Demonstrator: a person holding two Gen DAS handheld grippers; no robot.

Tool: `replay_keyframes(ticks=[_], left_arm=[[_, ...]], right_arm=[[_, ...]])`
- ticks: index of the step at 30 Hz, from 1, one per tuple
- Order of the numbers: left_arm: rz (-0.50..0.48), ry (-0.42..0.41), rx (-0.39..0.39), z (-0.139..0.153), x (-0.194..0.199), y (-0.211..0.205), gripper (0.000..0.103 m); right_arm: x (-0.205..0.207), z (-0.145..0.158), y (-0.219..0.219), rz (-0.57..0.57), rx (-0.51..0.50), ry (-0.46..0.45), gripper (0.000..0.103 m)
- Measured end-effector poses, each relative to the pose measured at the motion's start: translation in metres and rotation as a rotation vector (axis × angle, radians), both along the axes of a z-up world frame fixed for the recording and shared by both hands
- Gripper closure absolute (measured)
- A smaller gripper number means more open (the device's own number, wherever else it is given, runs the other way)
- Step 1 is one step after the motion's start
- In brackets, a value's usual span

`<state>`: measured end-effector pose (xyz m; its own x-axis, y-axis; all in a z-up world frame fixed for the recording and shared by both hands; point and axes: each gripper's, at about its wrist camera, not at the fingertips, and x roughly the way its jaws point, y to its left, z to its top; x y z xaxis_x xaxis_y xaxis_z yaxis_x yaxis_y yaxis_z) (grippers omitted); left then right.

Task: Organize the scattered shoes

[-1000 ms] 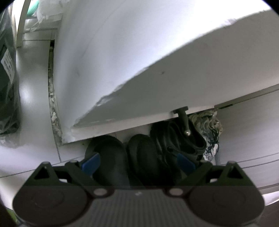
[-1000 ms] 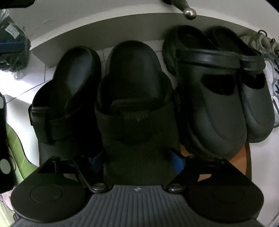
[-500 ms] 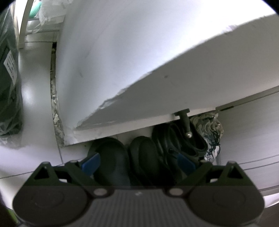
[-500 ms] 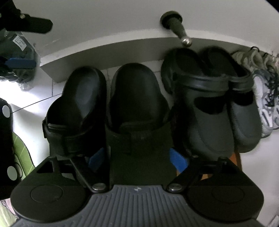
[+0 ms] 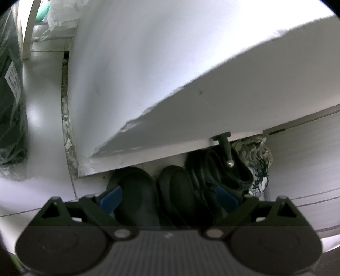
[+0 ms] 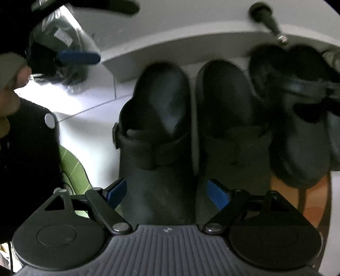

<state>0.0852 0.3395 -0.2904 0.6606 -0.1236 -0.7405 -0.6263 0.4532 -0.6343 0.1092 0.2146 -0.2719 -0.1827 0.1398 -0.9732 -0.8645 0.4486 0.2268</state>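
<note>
Sneaker only left view | green mat only right view

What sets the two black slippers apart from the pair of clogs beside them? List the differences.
1. The black slippers have a broad band across the foot; the clogs have a narrow strap and a cut-out opening.
2. The slippers lie between the right gripper's fingers; the clogs lie off to one side.
3. The clogs reach under the door knob; the slippers do not.

Both pairs are dark and neatly side by side.

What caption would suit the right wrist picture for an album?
Open right claw poised over two black slippers lined up beside black clogs under a white cabinet.
</note>
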Motion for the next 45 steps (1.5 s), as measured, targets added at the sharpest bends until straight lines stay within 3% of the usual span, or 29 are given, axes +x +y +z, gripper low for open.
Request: replay_keyframes(ticks=[6, 9, 14, 23, 35, 39, 45], left_arm=[[0.0, -0.004, -0.012, -0.002, -0.001, 0.004, 0.006], [-0.004, -0.005, -0.017, -0.003, -0.001, 0.004, 0.006], [-0.002, -0.004, -0.022, -0.005, -0.002, 0.004, 0.006], [-0.013, 0.002, -0.004, -0.005, -0.001, 0.001, 0.006], [-0.02, 0.009, 0.014, -0.003, -0.001, 0.001, 0.003], [-0.034, 0.019, 0.02, -0.003, 0.002, -0.002, 0.003], [-0.073, 0.032, 0.031, -0.005, 0.008, -0.007, 0.002]], right_arm=[[-0.007, -0.013, 0.008, -0.002, -0.018, 0.032, 0.015], [-0.009, -0.02, 0.01, 0.02, -0.033, -0.004, 0.029], [-0.006, -0.02, 0.008, 0.036, -0.009, -0.011, 0.034], [-0.005, -0.012, 0.008, 0.051, 0.032, -0.045, 0.036], [0.02, 0.053, -0.021, 0.009, 0.028, -0.088, 0.033], [0.039, 0.081, -0.044, -0.095, 0.04, -0.074, 0.033], [0.064, 0.116, -0.092, -0.309, 0.056, -0.052, 0.022]])
